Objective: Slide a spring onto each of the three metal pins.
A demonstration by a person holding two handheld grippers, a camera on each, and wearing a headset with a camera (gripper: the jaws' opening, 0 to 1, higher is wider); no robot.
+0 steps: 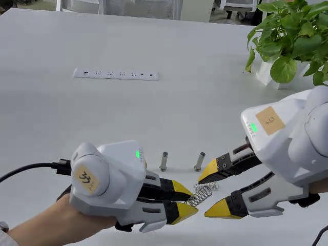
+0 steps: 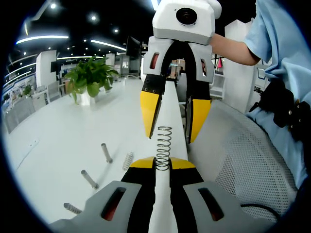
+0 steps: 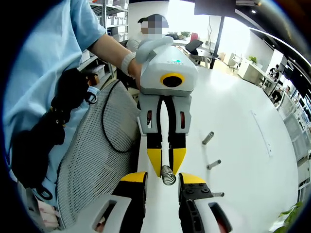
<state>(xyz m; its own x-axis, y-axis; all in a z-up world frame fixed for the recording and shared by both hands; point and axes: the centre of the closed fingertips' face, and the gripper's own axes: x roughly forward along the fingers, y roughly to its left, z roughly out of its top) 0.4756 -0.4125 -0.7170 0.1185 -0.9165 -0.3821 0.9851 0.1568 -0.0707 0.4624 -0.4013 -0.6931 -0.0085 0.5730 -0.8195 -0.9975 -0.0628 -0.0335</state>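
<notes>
Office: white desk (image 1: 154, 118), mesh chair (image 3: 92, 170), potted plant (image 1: 289, 36), power strip (image 1: 115, 75).

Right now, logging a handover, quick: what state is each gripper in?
Left gripper: closed on one end of the spring.
Right gripper: open, jaws astride the spring's other end, not gripping.

A tan sticker (image 1: 87, 180) on the left gripper (image 1: 187, 203) reads "33", and a paper label (image 1: 270, 121) on the right gripper (image 1: 209, 197) perhaps shows "9".
</notes>
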